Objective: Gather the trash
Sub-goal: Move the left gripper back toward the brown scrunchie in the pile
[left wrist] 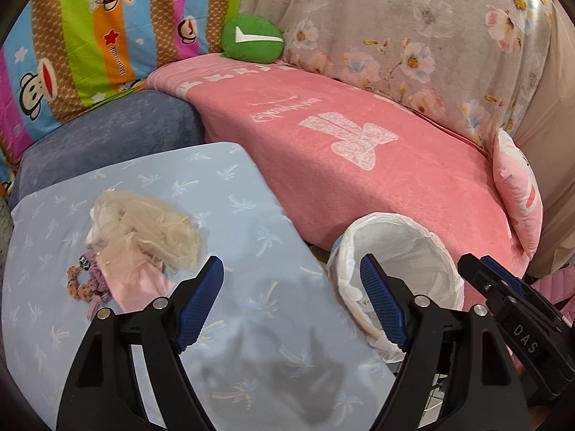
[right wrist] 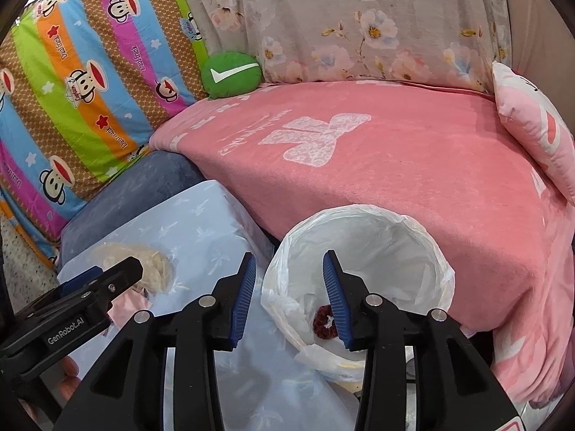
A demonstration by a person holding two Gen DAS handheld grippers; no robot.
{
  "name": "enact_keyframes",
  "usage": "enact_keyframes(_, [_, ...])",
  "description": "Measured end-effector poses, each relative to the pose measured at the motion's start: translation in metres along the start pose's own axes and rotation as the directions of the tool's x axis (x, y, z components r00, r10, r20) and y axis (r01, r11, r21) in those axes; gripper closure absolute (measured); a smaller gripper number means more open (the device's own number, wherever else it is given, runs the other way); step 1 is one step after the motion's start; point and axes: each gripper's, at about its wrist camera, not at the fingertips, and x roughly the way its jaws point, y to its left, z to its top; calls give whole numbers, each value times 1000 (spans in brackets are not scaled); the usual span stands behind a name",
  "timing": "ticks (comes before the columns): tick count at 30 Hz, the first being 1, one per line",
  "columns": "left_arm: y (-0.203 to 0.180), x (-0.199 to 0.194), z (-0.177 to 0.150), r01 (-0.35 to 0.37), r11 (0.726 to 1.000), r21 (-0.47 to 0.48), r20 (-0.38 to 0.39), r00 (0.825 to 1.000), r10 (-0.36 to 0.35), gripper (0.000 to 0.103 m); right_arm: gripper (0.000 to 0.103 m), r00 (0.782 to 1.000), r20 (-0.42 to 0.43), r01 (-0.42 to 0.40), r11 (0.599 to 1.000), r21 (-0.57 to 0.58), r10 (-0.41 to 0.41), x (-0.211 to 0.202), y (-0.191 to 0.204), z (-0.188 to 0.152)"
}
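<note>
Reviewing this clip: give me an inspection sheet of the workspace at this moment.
Surface: light blue cushion beside the pink blanket.
Job's things: lined bin holding a dark red scrunchie; a pile of beige netting, pink cloth and an orange scrunchie lies on the cushion.
Clutter: green cushion, striped quilt.
Grippers: left gripper open above the blue cushion, empty; right gripper open over the bin, empty.
Cables: nothing seen.
Surroundings: floral cover, pink pillow.
</note>
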Motion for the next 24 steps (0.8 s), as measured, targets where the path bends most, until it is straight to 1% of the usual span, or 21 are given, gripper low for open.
enact_keyframes(4, [14,-4,-4,-17,1000,-21,0,1000,17,28,62,1000,-6,-11,1000,-22,11,0,14,-3])
enact_keyframes(6, [21,-5,-6,-30,999,-29,1,1000,30,28,59,1000,-7,-16,999,-33,16,0,21,-3])
enact_keyframes(10, [33,-8,-9,-53,998,-42,0,999,53,28,57,1000,-15,-27,998,-48,26,3,34,-5])
enact_keyframes(12, [41,-9,-11,-60,997,-53,-2,998,60,27,53,999,-19,-31,998,-54,30,4,41,-7])
enact_keyframes(15, [54,-10,-14,-72,994,-78,-6,997,72,24,52,999,-27,-38,997,-69,36,7,52,-9])
enact_keyframes(19, [70,-10,-17,-93,991,-99,-9,996,92,24,51,998,-40,-44,995,-88,41,12,66,-12])
enact_keyframes(24, [92,-10,-22,-110,984,-140,-20,994,108,23,44,997,-56,-58,992,-108,52,20,87,-16])
